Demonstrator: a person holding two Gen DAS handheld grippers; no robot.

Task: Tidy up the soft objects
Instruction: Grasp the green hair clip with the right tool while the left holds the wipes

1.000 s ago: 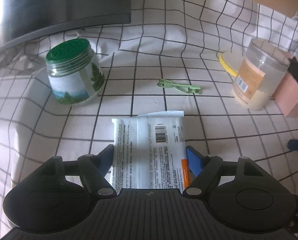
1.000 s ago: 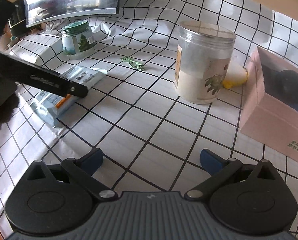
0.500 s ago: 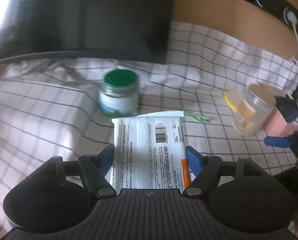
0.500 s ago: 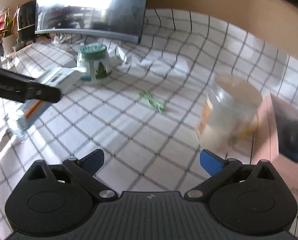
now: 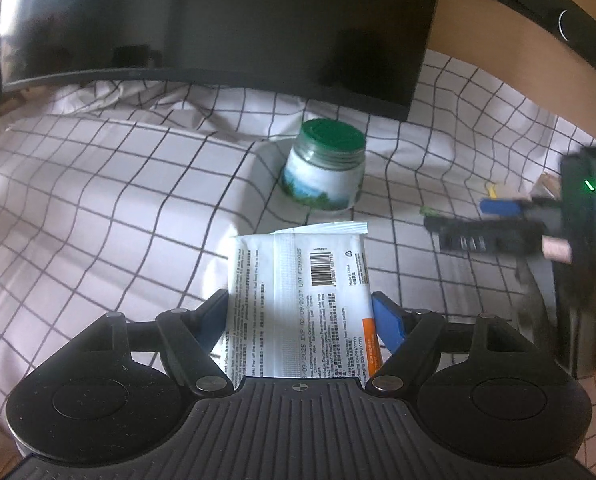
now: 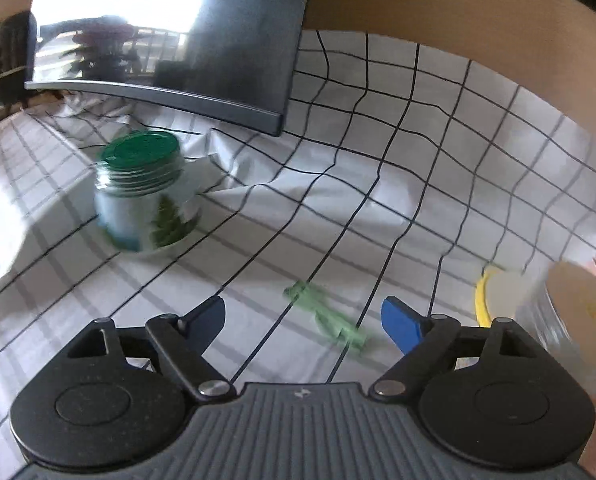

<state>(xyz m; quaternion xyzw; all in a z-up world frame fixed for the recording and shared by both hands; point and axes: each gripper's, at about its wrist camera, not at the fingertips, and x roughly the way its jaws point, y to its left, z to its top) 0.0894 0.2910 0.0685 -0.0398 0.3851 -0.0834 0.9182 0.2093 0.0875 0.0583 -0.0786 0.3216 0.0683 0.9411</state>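
My left gripper [image 5: 300,316] is shut on a white pack of wet wipes [image 5: 298,288] with a barcode and an orange corner, held above the checked cloth. My right gripper [image 6: 303,318] is open and empty, low over the cloth, with a small green hair clip [image 6: 330,320] lying between and just ahead of its fingertips. In the left wrist view the right gripper [image 5: 494,216] shows blurred at the right edge.
A green-lidded jar [image 5: 324,164] stands behind the pack; it shows in the right wrist view [image 6: 142,196] too. A dark monitor [image 5: 218,20] stands at the back. A clear plastic jar [image 6: 570,320] and a yellow lid [image 6: 488,292] are at the right.
My left gripper has lifted the wipes pack off the cloth and swung left and back. My right gripper has moved forward and left, down over the green clip.
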